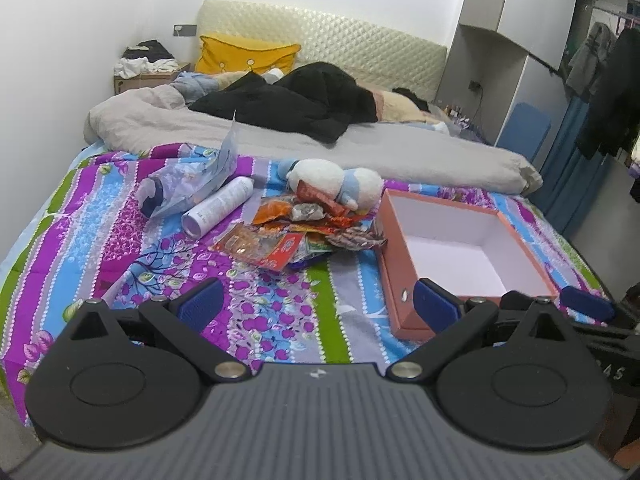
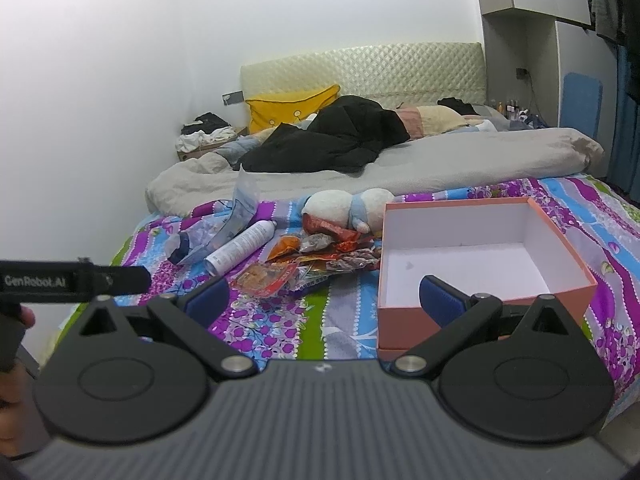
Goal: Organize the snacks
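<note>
Both tongs, the left tongs (image 1: 316,300) and the right tongs (image 2: 322,294), stand wide and empty. The snack pile (image 1: 296,232) lies straight ahead of the left tongs, with the empty box (image 1: 460,256) just right of it.

The snack packets (image 1: 298,232) are crinkled plastic film and foil, glossy, catching light; the box (image 1: 460,248) looks like stiff paperboard, matt salmon outside, smooth matt white inside, with a small metal eyelet in its near wall; the spray can (image 1: 218,206) has a smooth, slightly shiny white skin; the plush toy (image 1: 334,180) is fuzzy cloth; the bedspread (image 1: 160,264) is printed woven cloth, soft and matt; the headboard (image 1: 320,40) is quilted, with a faint sheen; the left claw (image 1: 316,300) and right claw (image 2: 324,294) are matt black plastic with ribbed blue pads and bright metal pivot pins.
</note>
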Tool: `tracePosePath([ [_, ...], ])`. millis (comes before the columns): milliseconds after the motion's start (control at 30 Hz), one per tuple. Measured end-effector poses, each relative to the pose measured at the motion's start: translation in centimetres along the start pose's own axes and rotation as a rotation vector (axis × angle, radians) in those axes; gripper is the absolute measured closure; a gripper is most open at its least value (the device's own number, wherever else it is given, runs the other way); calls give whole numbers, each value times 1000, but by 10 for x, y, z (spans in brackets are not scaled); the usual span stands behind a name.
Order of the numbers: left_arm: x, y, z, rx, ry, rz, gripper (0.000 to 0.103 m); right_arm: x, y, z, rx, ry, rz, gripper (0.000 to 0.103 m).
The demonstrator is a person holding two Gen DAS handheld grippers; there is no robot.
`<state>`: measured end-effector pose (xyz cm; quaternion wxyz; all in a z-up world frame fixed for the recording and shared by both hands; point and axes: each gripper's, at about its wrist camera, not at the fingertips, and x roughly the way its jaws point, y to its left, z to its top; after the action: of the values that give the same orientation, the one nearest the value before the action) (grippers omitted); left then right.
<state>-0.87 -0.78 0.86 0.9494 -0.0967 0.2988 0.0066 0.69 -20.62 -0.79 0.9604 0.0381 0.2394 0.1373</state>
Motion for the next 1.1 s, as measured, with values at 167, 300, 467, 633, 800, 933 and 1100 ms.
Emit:
tracePosePath([
  [167, -4, -1, 0, 5, -6, -1, 1, -1, 1, 0, -3, -2, 4, 0],
  [300, -5, -1, -1, 3, -6, 4, 1, -2, 2, -1, -2, -6, 12, 0],
  [467, -3, -3, -2, 1, 3, 2, 1, -5, 1, -2, 4, 2, 21, 0],
  [633, 0, -5, -3, 0, 9, -5, 1, -6, -1, 0, 9, 6, 10, 0],
  [800, 5, -6, -3, 11, 21, -5, 1, -7, -4, -3, 14, 14, 2, 0],
  [933, 7, -6, -5, 13, 24, -3, 1, -5, -6, -6, 26, 26, 23, 0],
  [1100, 9, -4, -6, 10, 33, -2, 1, -4, -6, -8, 34, 21, 13, 0],
])
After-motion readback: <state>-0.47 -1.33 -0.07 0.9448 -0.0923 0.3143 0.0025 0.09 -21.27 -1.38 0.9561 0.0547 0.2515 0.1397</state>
